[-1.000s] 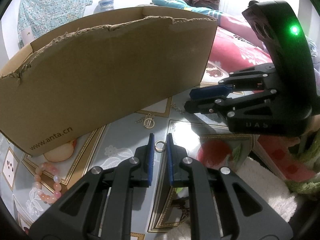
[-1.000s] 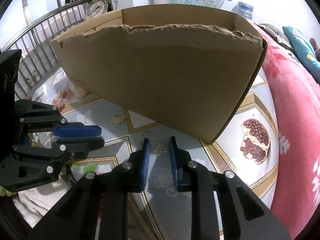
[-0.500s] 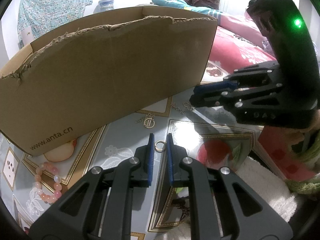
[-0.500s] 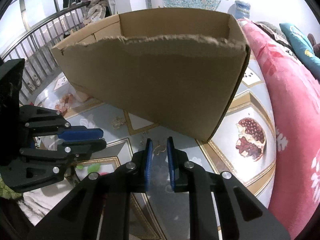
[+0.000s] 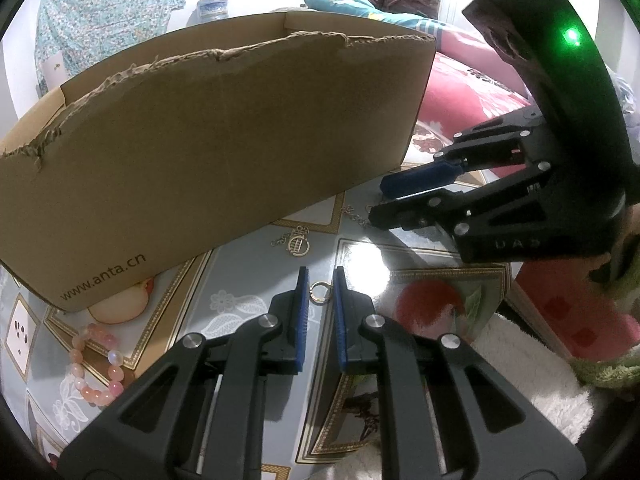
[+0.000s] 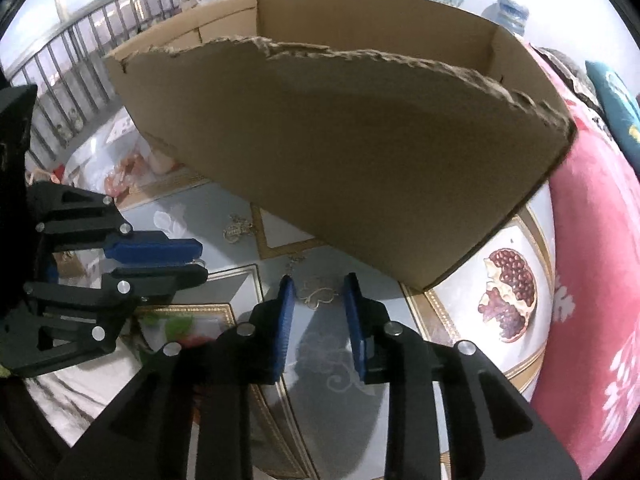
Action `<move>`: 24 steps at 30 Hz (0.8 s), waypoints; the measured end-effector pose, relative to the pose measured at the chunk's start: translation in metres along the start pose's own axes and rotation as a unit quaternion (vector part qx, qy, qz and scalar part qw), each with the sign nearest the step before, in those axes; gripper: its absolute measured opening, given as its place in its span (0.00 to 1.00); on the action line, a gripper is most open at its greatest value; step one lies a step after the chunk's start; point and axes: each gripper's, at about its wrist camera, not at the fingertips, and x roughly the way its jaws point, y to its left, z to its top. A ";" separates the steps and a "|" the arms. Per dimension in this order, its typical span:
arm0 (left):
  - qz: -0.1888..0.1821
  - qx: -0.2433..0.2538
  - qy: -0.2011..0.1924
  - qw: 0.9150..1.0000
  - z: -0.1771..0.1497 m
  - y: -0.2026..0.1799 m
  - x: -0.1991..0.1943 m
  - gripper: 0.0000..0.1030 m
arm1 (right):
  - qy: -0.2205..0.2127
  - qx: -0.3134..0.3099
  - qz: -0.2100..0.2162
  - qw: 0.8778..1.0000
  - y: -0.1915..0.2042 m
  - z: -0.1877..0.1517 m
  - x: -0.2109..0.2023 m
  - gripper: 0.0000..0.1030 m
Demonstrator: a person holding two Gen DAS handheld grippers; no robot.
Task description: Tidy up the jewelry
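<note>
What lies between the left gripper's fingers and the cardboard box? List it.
In the left wrist view: a small gold ring at the left gripper fingertips, then a round pendant on the patterned tablecloth before the cardboard box.

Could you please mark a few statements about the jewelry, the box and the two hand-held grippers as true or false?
1. The small gold ring lies between the left hand-held gripper fingers. True.
2. The right hand-held gripper is shut on the heart pendant. False: its fingers are apart, with the pendant lying between them.
3. The pink bead bracelet lies inside the cardboard box. False: it lies on the patterned cloth outside.
4. The box's near edge is torn. True.
</note>
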 end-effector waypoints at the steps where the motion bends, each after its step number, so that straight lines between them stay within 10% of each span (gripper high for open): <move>1: 0.000 0.000 0.000 1.000 0.000 0.000 0.000 0.10 | 0.004 -0.004 0.003 1.000 0.001 0.001 0.000 0.20; 24: -0.004 0.005 -0.006 1.000 0.000 -0.002 -0.004 0.10 | -0.022 0.037 0.009 0.999 -0.019 -0.011 -0.032 0.20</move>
